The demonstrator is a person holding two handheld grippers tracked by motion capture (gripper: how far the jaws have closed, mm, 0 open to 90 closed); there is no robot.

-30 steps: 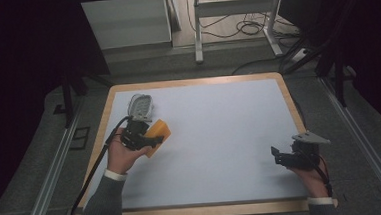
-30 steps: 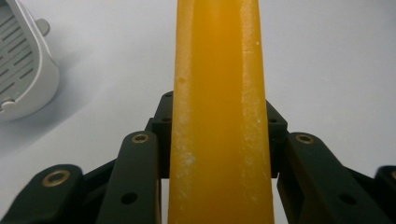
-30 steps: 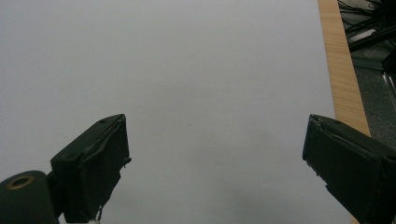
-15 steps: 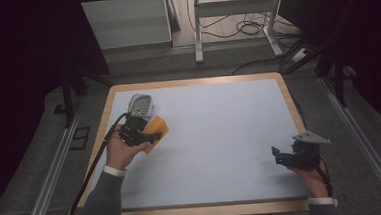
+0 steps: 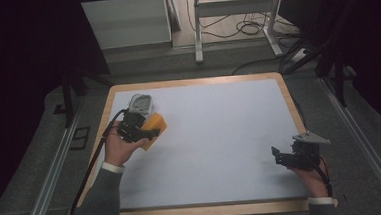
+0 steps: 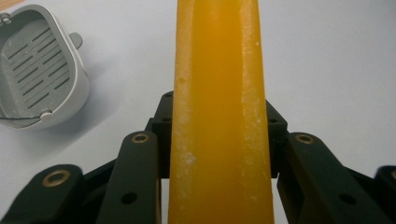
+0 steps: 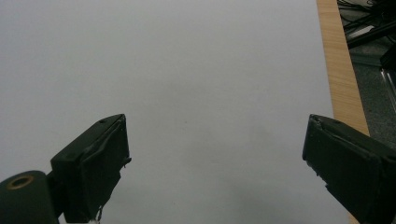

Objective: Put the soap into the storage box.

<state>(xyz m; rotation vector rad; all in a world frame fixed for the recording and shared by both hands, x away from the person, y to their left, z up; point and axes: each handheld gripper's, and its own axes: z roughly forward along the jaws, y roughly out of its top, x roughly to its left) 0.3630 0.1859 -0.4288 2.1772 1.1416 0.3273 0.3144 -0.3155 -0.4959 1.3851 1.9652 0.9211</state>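
Orange bar (image 6: 219,112) between black jaws (clamped), slotted grey dish (image 6: 39,70) upper left

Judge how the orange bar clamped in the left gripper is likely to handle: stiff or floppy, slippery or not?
The orange bar probably is stiff: it juts straight out of the left gripper without sagging. Its smooth, waxy-looking faces hint it may slip. Whitish scuffs along its edges suggest a surface that marks easily.

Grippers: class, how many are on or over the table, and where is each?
2. The left gripper is near the table's far left, clamping an orange bar; the right gripper sits open near the front right.
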